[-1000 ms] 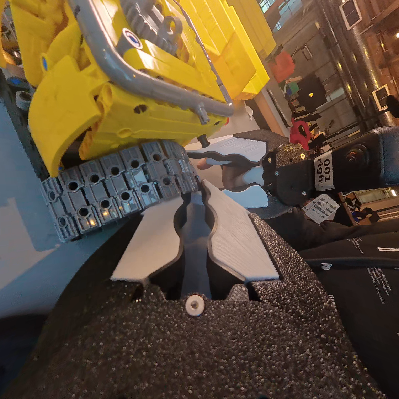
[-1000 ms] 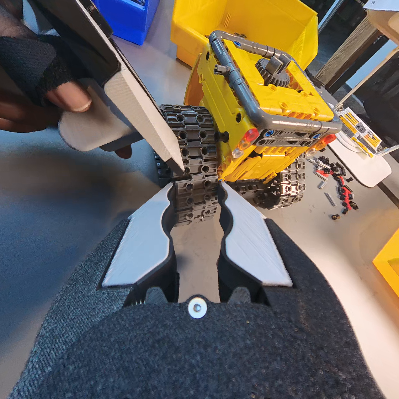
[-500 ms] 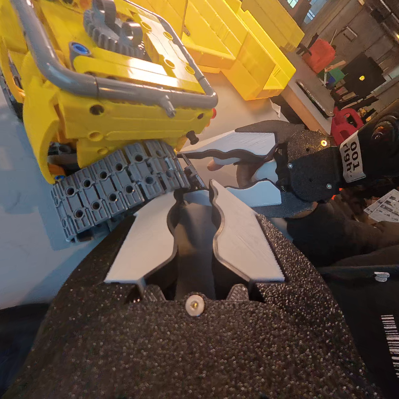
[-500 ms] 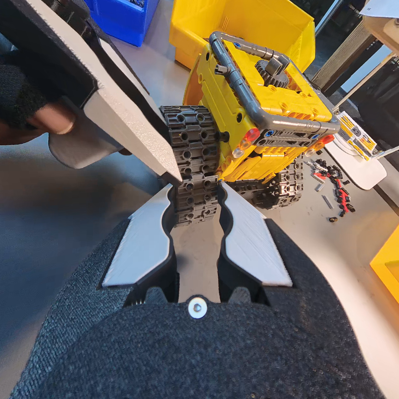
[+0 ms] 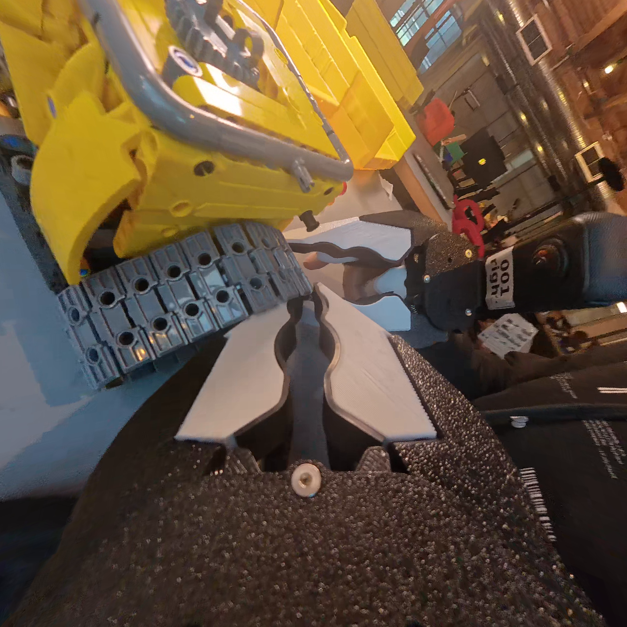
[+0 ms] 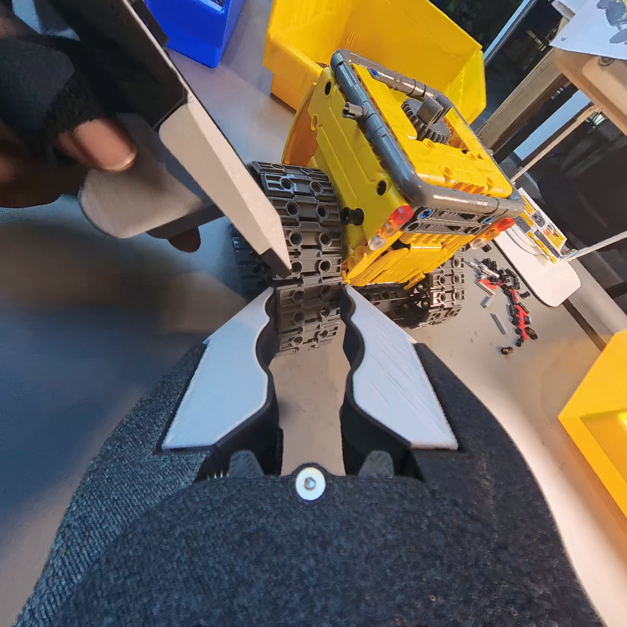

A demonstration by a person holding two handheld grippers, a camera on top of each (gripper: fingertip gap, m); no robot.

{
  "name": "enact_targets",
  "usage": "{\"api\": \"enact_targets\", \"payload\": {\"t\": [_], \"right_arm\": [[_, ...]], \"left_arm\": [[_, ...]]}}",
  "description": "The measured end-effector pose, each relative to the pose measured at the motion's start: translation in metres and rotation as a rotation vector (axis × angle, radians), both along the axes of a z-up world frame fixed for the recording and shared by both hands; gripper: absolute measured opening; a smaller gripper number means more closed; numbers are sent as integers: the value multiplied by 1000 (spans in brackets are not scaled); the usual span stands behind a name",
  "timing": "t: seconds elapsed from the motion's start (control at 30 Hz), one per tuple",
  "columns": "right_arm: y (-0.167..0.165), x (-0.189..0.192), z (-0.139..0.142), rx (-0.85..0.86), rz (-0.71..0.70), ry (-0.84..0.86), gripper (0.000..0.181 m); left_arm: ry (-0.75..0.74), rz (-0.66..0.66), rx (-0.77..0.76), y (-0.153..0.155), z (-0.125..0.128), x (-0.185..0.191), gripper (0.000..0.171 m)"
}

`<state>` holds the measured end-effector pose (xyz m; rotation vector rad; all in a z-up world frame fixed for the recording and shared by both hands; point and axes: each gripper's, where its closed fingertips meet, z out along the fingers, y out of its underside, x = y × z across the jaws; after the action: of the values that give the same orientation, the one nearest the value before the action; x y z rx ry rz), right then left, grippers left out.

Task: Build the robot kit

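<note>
Right wrist view, right gripper point(image 6: 307, 291) clamped across grey track point(image 6: 307, 258) of yellow brick vehicle point(image 6: 400, 176) on table point(image 6: 458, 383), left gripper point(image 5: 307, 298) pinched at same track, yellow bin point(image 6: 373, 37) far behind, contents unseen, blue bin point(image 6: 200, 27) far left.

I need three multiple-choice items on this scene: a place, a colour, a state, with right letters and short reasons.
1. The yellow bin stands: A) behind the model B) under it C) on it
2. The bar round the model's top is: A) red B) grey C) blue
3. The right gripper is: A) wide open B) holding a bin C) closed on the grey track
1A, it rises beyond the model; 2B, plainly grey; 3C, fingers press the track's sides.
</note>
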<state>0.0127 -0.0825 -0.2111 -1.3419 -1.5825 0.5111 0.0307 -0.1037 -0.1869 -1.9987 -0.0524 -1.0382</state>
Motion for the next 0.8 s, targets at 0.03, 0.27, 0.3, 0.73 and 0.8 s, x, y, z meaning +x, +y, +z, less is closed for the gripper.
{"api": "enact_targets", "payload": {"t": [0.03,0.27,0.3,0.73,0.8], "right_arm": [[0,0,0,6,-6,-2,34],[0,-2,0,38,-17,-8,35],[0,-2,0,45,-19,-9,35],[1,-5,0,92,-62,-24,35],[1,-4,0,90,-64,-22,35]], "left_arm": [[-51,-8,-19,0,1,0,5],[-199,6,-59,0,3,-2,6],[-200,12,-56,0,3,-2,6],[85,82,-26,1,-5,-6,16],[112,98,-21,2,-6,-7,13]]}}
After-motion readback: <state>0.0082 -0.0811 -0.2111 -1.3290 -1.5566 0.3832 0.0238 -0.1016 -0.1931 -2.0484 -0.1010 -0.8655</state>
